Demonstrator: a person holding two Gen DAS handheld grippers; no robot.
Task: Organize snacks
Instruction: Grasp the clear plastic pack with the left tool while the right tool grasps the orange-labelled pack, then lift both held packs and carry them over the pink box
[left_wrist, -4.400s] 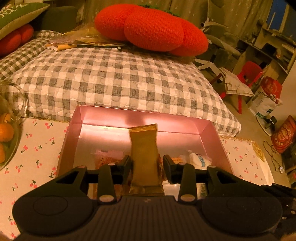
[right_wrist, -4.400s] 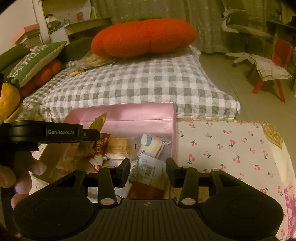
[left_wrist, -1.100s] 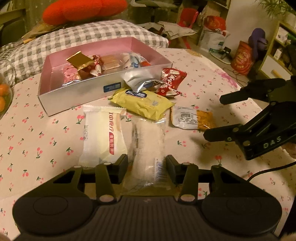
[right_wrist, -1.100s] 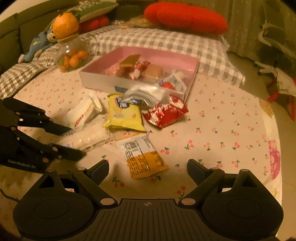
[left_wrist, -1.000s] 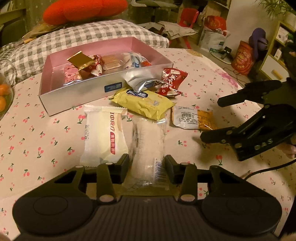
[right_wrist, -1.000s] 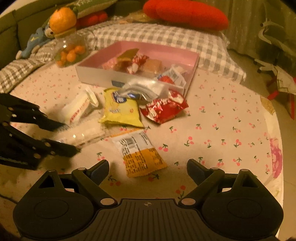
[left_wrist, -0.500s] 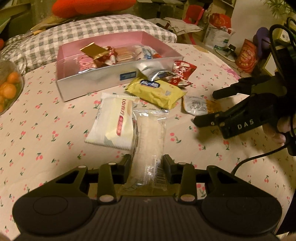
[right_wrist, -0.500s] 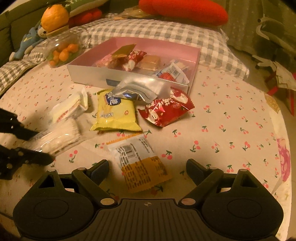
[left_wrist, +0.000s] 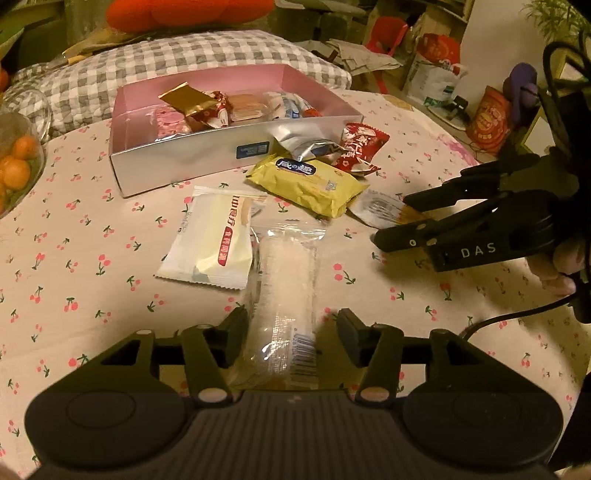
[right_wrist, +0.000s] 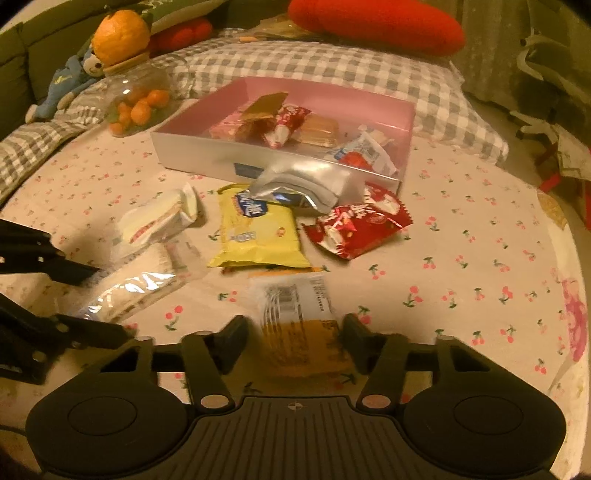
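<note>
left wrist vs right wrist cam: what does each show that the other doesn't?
Left wrist only: the right hand-held gripper from the side, jaws closing around the orange-and-white packet; the red bags on the floor.

Right wrist only: the blue plush toy and the orange on the jar.

Both: pink box, yellow packet, red packet, clear-wrapped snack.
</note>
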